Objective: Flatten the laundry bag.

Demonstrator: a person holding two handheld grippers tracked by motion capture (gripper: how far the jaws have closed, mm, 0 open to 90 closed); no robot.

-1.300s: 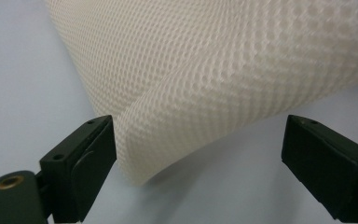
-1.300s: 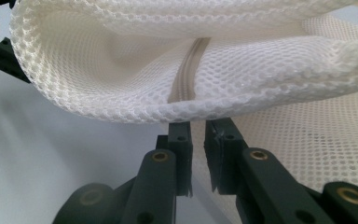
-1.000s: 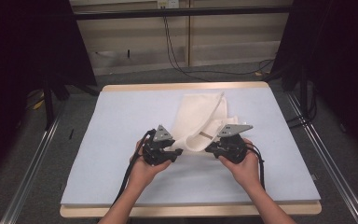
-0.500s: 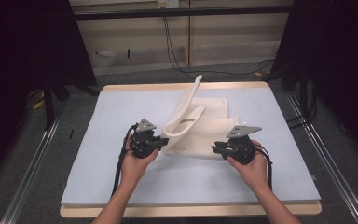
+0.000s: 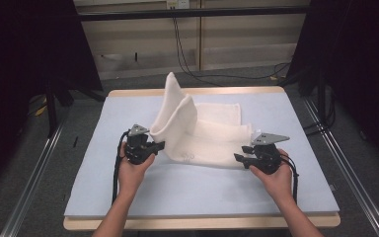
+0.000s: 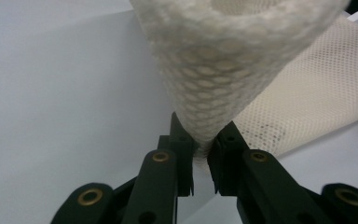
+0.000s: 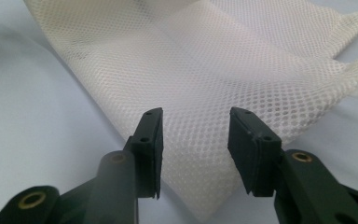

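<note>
left hand-held gripper (image 5: 154,146): clamped on lifted fold of cream mesh fabric bag (image 5: 202,138) | right hand-held gripper (image 5: 243,154): jaws just opening, apart over bag's near edge, nothing pinched | advice: keep fold taut, re-grip corner squarely on pale blue table (image 5: 103,187)

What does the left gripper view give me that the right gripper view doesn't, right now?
Left gripper view: the left tongs shut on a pinched-up fold of the white mesh cloth, which rises from them like a cone.

Right gripper view: the right tongs open, pads apart, cloth lying flat behind them, nothing gripped; they have just been opening.

Both: the same mesh cloth on the pale blue mat.
</note>
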